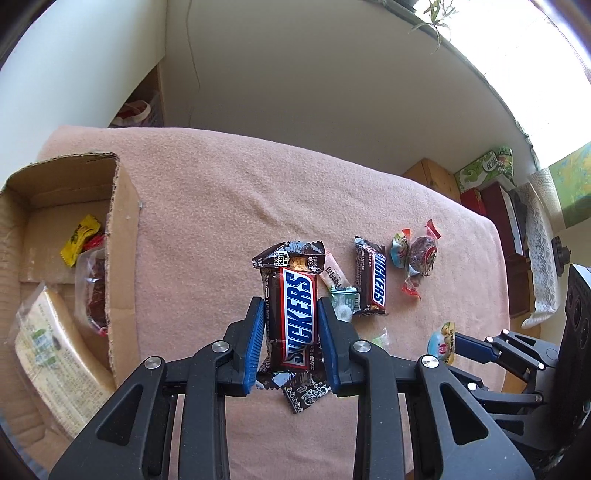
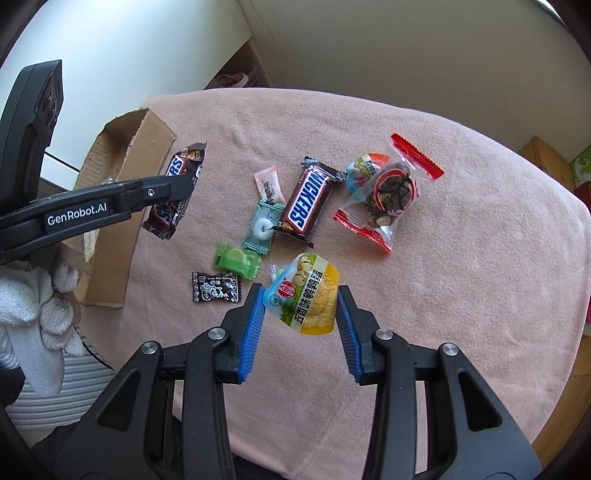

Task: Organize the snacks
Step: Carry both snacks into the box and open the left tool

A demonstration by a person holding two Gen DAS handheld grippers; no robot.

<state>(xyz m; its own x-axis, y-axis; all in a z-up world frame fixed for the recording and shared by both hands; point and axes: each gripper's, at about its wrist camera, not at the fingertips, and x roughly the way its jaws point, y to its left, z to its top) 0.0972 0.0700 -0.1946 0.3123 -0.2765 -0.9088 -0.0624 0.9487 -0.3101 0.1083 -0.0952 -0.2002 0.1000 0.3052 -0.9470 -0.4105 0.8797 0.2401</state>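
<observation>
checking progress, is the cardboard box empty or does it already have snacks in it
Not empty. The cardboard box already holds a yellow candy, a clear packet with dark contents and a large pale packet.

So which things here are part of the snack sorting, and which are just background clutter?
Part of the job:
- Snickers bar clamped in left gripper
- yellow snack pack clamped in right gripper
- cardboard box
- second Snickers, red-edged packet, small candies on the pink cloth

Just lying about:
- green carton
- wooden furniture
- plant
</observation>
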